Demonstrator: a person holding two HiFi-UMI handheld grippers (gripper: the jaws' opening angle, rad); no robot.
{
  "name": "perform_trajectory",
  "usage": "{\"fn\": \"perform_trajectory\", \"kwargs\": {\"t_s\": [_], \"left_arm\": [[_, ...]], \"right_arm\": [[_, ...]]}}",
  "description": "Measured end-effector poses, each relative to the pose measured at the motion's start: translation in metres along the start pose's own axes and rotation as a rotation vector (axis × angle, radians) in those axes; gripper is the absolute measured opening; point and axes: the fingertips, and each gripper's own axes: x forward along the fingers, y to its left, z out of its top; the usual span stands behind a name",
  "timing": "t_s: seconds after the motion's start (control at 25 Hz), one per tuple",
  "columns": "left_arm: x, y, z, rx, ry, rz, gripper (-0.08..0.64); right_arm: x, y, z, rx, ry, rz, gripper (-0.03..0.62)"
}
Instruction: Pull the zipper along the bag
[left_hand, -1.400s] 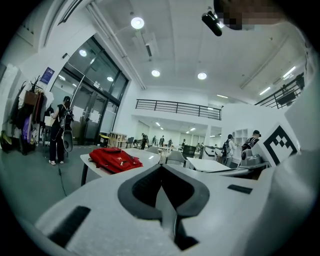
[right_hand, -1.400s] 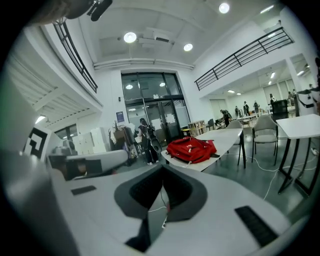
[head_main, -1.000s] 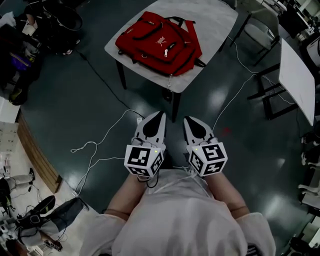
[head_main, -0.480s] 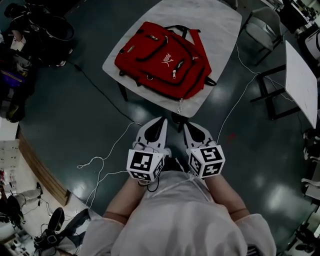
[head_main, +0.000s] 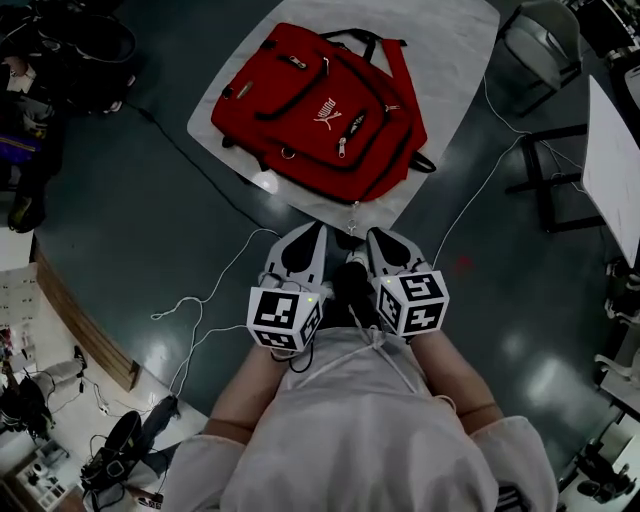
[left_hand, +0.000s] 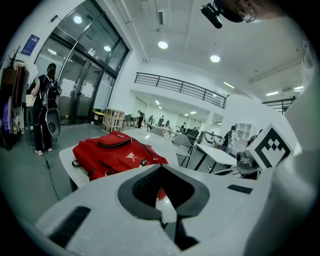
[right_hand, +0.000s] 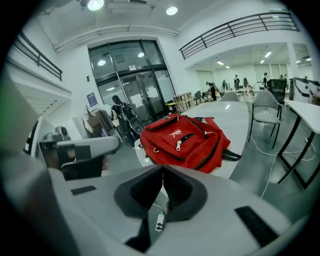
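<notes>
Head view, looking steeply down. The red backpack (head_main: 320, 100) lies flat on the white table (head_main: 450, 50) in the far half of the scene. Its front panel faces upward, so the zipper tracks are exposed and can be reached from above. A silvery zipper pull (head_main: 342, 150) shows on the front pocket. A hanging pull (head_main: 352, 214) appears to dangle at the bag's near corner, over the near table edge. The left gripper (head_main: 316, 232) and the right gripper (head_main: 377, 238) are held side by side close to the person's torso (head_main: 350, 430). Their tips point toward the bag, near it but not touching it. Loose cable (head_main: 200, 300) trails over the dark floor (head_main: 120, 220) at near left.

Left gripper view and right gripper view. Each pair of jaws stands together with the tips meeting and nothing between the pads. Only background shows through the opening behind the tips. Closed, empty jaws suit a carrying posture, since neither pull is within reach. In both views the backpack lies ahead, beyond the jaws, and the right gripper faces the front-pocket pull more squarely.

Judgement: the task is not yet begun. One gripper would likely steady the fabric while the other opens and then pinches a pull.
</notes>
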Motion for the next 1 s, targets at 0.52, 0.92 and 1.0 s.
{"fn": "perform_trajectory", "kwargs": {"t_s": [0.52,0.92,1.0], "left_arm": [[0.086,0.019,-0.094,-0.105,0.257,0.1,0.02],[0.105,0.018,-0.149,-0.123,0.37,0.087,0.021],[0.108,0.016,-0.158,-0.134,0.397,0.068,0.021]], "right_arm": [[0.091,-0.074,-0.039,0.001,0.285,0.055,0.028],[0.132,-0.092,-0.062,-0.042,0.392,0.054,0.028],[0.137,-0.094,-0.066,-0.041,0.411,0.053,0.028]]}}
